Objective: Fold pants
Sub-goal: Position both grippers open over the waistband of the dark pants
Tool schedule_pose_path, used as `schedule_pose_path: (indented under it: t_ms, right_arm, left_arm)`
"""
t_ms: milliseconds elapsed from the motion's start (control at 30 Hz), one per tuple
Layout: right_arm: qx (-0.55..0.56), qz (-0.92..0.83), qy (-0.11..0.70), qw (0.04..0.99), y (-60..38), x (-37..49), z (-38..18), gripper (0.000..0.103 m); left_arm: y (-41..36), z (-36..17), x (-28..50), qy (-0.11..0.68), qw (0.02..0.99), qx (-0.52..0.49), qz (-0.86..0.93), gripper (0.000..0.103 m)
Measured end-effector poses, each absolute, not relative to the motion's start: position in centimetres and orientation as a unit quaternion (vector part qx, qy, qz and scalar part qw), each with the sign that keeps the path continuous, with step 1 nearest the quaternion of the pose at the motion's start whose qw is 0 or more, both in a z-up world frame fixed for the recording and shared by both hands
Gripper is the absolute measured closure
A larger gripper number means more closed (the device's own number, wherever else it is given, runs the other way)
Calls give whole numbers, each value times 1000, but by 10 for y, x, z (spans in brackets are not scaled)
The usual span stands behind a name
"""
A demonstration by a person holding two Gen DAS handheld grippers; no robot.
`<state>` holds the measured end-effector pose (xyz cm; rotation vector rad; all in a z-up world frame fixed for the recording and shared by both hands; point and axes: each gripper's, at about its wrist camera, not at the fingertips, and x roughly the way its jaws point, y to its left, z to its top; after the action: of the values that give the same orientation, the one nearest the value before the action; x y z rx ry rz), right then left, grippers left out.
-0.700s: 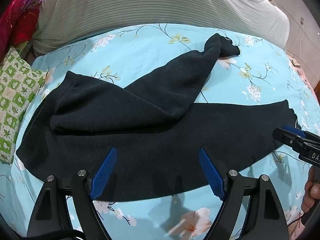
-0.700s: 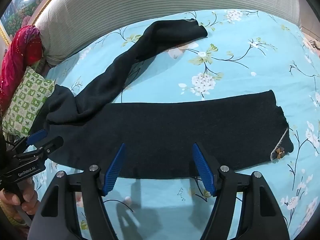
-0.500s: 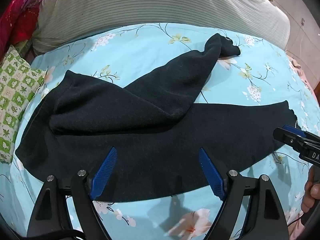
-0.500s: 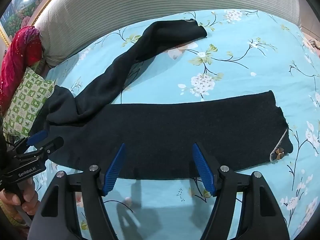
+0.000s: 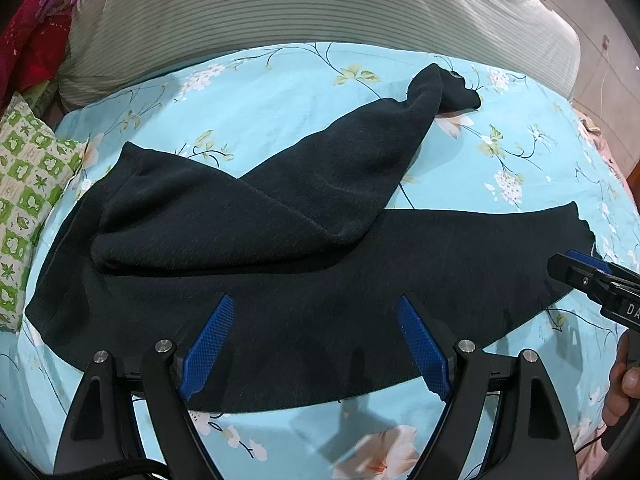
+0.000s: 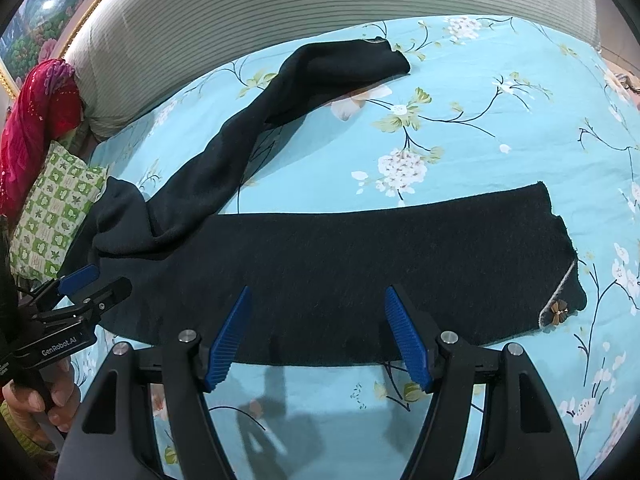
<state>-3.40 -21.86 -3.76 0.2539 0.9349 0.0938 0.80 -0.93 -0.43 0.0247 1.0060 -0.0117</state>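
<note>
Black pants (image 5: 320, 280) (image 6: 360, 264) lie on a light-blue flowered bedsheet (image 5: 280, 92) (image 6: 480, 120). One leg runs flat across the near side, and its cuff carries a small flower trim (image 6: 558, 310). The other leg (image 5: 360, 160) (image 6: 248, 136) lies twisted, slanting away to the far side. My left gripper (image 5: 316, 344) hovers open above the near leg's edge, toward the waist end, with nothing between its blue pads. My right gripper (image 6: 318, 336) also stands open over the near leg's front edge, empty. Each gripper shows at the edge of the other's view, left gripper (image 6: 86, 284), right gripper (image 5: 576, 268).
A striped grey bolster (image 5: 320, 4) (image 6: 320, 0) runs along the far side of the bed. A green-and-white checked pillow (image 5: 28, 208) (image 6: 56, 208) and a red cloth (image 5: 32, 40) (image 6: 36, 120) sit at the left. A person's hand (image 6: 36, 404) holds the left gripper's handle.
</note>
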Motion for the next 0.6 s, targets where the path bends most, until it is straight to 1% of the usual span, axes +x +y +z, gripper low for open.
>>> schedule_pose_path:
  t_ms: [600]
  right_arm:
    - [135,39,453,880,-230,-32,-39,33]
  left_arm:
    - [-17,-8,14,478,878,-1,-17,19]
